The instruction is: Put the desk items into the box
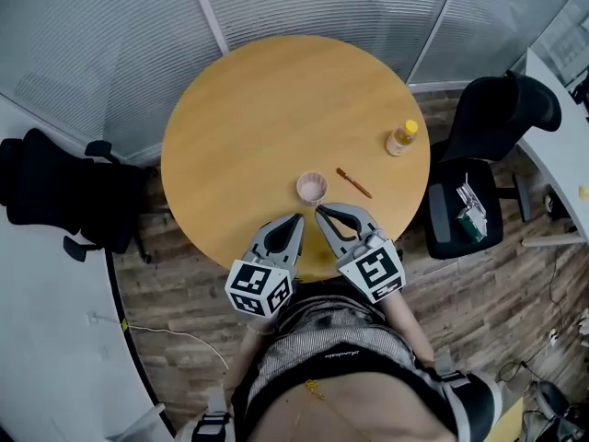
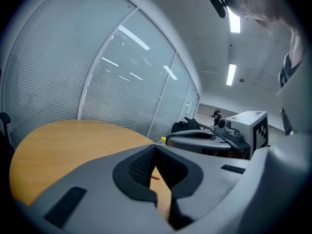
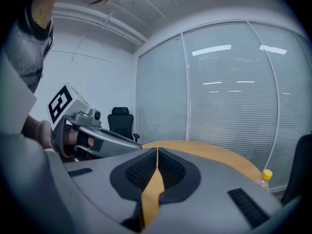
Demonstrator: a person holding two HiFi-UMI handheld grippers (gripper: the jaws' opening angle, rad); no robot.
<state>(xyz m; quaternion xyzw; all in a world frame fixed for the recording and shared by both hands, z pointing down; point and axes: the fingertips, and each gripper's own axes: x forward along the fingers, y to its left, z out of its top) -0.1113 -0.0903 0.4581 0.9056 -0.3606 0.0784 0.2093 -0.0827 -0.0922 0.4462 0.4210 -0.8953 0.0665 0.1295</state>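
Table [image 1: 276,109] honey-tan wood; cup [image 1: 312,188] pale pink; bottle [image 1: 402,138] yellow cap; stick [image 1: 353,183] orange-brown; office chair [image 1: 497,109] black.

The round table [image 1: 276,109] occupies the centre of the head view. On it, the small cup [image 1: 312,188] sits at lower centre, close to the table's lower edge. The stick [image 1: 353,182] lies just right of the cup, not touching it. The bottle [image 1: 401,138] stands upright further right and higher in the frame, near the table's right edge. The left gripper [image 1: 294,219] and the right gripper [image 1: 321,212] lie side by side directly below the cup, over the table's lower edge. One office chair [image 1: 64,196] stands left of the table. A second chair [image 1: 488,145] stands right of it, with small items [image 1: 470,212] on its seat.
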